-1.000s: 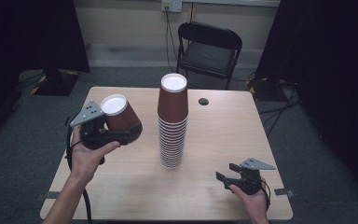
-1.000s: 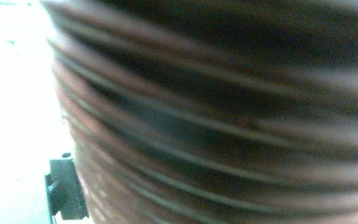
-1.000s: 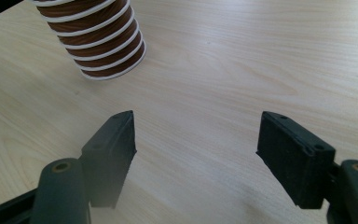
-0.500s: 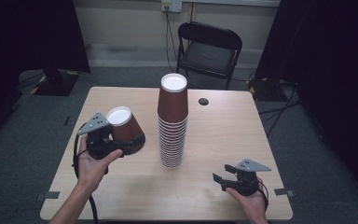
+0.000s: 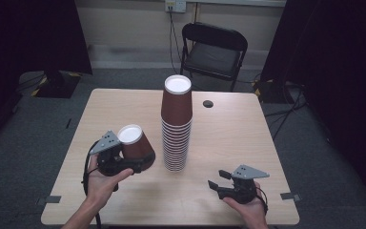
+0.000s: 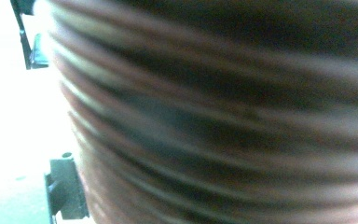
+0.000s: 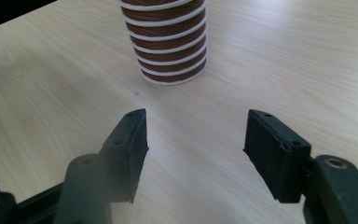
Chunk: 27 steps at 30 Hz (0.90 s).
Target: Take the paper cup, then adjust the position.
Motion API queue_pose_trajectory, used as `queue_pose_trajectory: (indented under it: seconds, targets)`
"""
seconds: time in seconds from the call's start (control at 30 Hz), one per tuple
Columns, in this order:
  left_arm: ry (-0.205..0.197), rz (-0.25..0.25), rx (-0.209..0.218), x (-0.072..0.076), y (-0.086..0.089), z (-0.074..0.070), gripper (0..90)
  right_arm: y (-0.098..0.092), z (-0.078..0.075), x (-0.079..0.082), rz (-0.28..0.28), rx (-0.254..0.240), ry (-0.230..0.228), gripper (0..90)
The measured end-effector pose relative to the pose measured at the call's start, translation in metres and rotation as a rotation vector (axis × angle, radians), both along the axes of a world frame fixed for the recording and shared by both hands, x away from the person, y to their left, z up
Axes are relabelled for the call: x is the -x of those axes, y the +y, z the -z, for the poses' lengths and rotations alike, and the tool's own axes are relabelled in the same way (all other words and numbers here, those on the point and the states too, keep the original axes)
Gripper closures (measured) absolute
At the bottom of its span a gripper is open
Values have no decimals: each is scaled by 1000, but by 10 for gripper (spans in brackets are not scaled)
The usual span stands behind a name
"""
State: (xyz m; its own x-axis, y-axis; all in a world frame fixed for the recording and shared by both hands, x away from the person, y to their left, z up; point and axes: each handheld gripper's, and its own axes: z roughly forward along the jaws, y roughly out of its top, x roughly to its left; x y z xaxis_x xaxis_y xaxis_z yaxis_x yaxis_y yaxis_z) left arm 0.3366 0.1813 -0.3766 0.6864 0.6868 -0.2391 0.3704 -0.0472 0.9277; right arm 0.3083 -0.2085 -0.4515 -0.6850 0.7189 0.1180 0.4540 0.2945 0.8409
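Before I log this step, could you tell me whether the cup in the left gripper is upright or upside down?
Upside down and tilted: the cup in the left gripper shows its white base on top, its wider mouth low, above the table.

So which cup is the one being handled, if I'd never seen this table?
On the wooden table, find the tall stack of brown cups in the middle. Left of it, the left gripper holds a single brown cup, upside down and tilted, apart from the stack.

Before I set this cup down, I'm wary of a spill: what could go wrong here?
1. The held cup, upside down and tilted in the left tongs, sits close beside the tall stack; a sideways nudge could topple it.
2. Released while tilted, the cup might roll across the table.
3. The open right tongs point at the stack's base.
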Motion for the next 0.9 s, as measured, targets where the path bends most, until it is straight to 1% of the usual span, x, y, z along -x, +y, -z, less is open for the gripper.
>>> queue_pose_trajectory:
  seconds: [0.07,0.1,0.17,0.27,0.3,0.33,0.4,0.43,0.47,0.5,0.57,0.6,0.63,0.67,0.7,0.73,0.77,0.8,0.83,0.9]
  targets:
    - [22,1,33,0,-1,4,132,3,-2,2,-19,3,1,412]
    - [34,6,42,0,-1,5,132,6,-5,4,-34,-6,-2,419]
    - [51,12,60,1,-1,7,132,8,-7,5,-44,-10,-10,435]
    - [79,13,80,3,-3,9,133,16,-12,8,-62,-20,-34,429]
    - [87,14,89,3,-3,9,133,20,-15,10,-74,-36,-37,422]
    - [96,19,99,4,-4,10,133,20,-15,10,-74,-36,-37,422]
    - [116,23,115,5,-6,12,133,24,-18,11,-85,-58,-37,420]
    - [121,25,121,5,-7,13,133,28,-20,12,-95,-55,-42,422]
    - [130,25,137,6,-9,13,133,30,-21,13,-102,-57,-45,423]
    - [132,29,136,6,-9,13,133,33,-22,14,-114,-62,-50,429]
    - [141,31,154,8,-10,14,134,40,-25,15,-129,-63,-56,442]
    - [152,39,160,8,-11,14,135,42,-26,15,-137,-67,-57,444]
    - [167,51,162,8,-14,15,135,49,-28,15,-147,-69,-68,456]
    - [167,51,162,8,-14,15,135,52,-30,15,-156,-71,-70,466]
    - [174,60,159,9,-15,15,135,52,-30,15,-156,-71,-70,466]
    - [179,67,163,9,-17,14,135,56,-32,15,-169,-78,-72,475]
    - [180,71,164,10,-18,14,135,59,-34,14,-174,-83,-84,485]
    - [182,80,167,11,-19,13,135,65,-38,14,-193,-99,-95,513]
    - [184,83,172,12,-20,13,135,65,-38,14,-193,-99,-95,513]
    - [199,91,193,13,-21,12,135,70,-41,14,-199,-107,-115,529]
